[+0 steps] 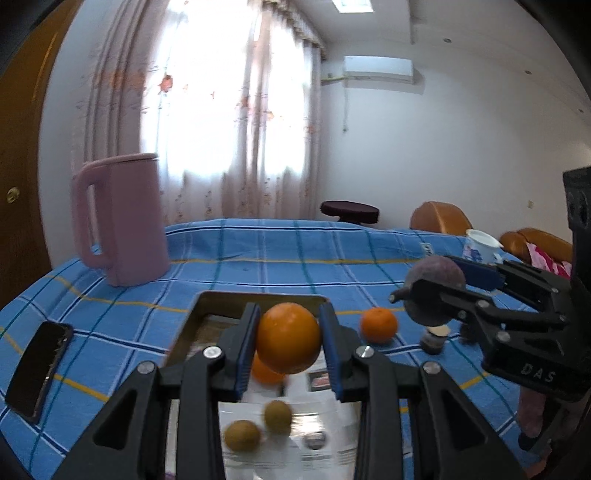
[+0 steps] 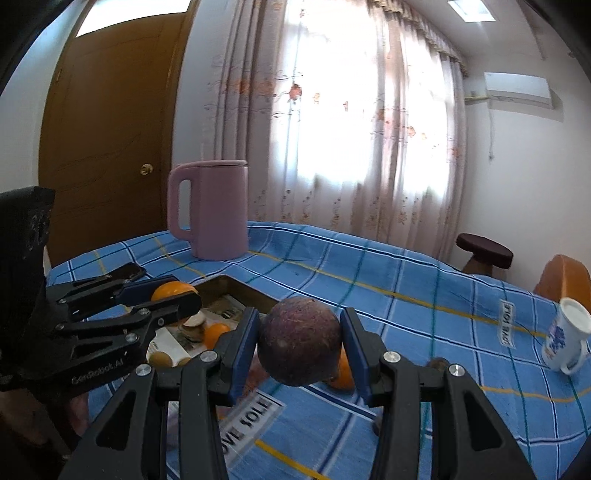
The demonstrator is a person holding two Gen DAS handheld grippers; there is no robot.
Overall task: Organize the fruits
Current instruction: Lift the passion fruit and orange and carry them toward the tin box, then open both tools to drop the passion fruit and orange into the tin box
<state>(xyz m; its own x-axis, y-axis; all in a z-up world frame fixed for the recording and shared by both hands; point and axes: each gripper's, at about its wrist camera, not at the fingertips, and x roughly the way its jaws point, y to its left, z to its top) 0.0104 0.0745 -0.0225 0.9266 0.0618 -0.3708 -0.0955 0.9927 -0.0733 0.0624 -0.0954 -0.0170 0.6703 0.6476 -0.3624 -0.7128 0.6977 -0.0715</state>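
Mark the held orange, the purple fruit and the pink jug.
orange [image 1: 288, 343], left wrist view, middle of its front face
purple fruit [image 2: 299, 341], right wrist view, centre of the rind
pink jug [image 2: 218, 210], right wrist view, side wall

White walls [image 1: 424, 147] enclose the room. Far centre, a bright window behind sheer floral curtains [image 1: 229, 129] supplies the daylight. An air conditioner [image 1: 377, 68] hangs high on the right wall, beside 1 ceiling light [image 1: 351, 4]. A brown wooden door [image 2: 110, 140] stands far left. A dark round stool [image 1: 349, 211] and tan chairs [image 1: 439, 218] sit far right, beyond the blue checked tablecloth [image 1: 295, 254].
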